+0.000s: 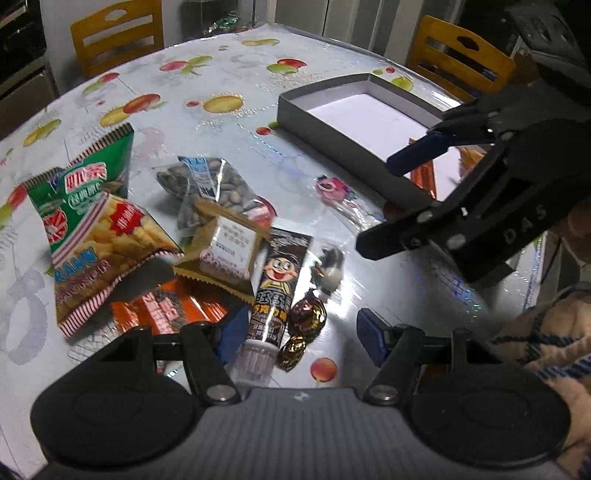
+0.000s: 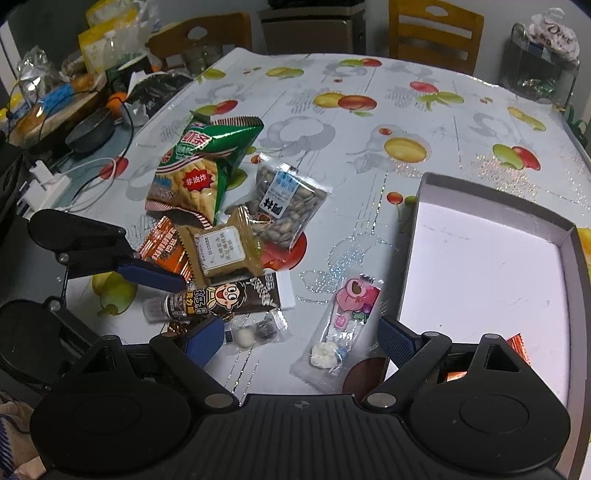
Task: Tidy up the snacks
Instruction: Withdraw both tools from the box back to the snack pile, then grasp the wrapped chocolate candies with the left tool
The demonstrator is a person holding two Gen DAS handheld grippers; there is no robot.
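Note:
A heap of snacks lies on the fruit-print tablecloth: a green chips bag (image 1: 88,206) (image 2: 199,162), a seeds packet (image 1: 210,184) (image 2: 284,206), a tan biscuit pack (image 1: 225,251) (image 2: 221,251), an orange packet (image 1: 166,310) (image 2: 166,251) and a black cartoon tube (image 1: 277,288) (image 2: 229,295). My left gripper (image 1: 301,332) hangs open over the tube's cap and two foil chocolates (image 1: 306,317). My right gripper (image 2: 303,341) (image 1: 388,199) is open above a pink-labelled clear candy packet (image 2: 343,325) (image 1: 340,195). A shallow grey box (image 1: 314,118) (image 2: 495,199) holds one orange packet (image 2: 519,343).
Wooden chairs (image 1: 114,37) (image 2: 436,33) stand at the far table edge. A side surface at the left carries a dark pan (image 2: 92,129), white cables and bags. A small clear candy (image 1: 330,269) (image 2: 255,334) lies by the tube. A striped sleeve (image 1: 554,343) shows at the right.

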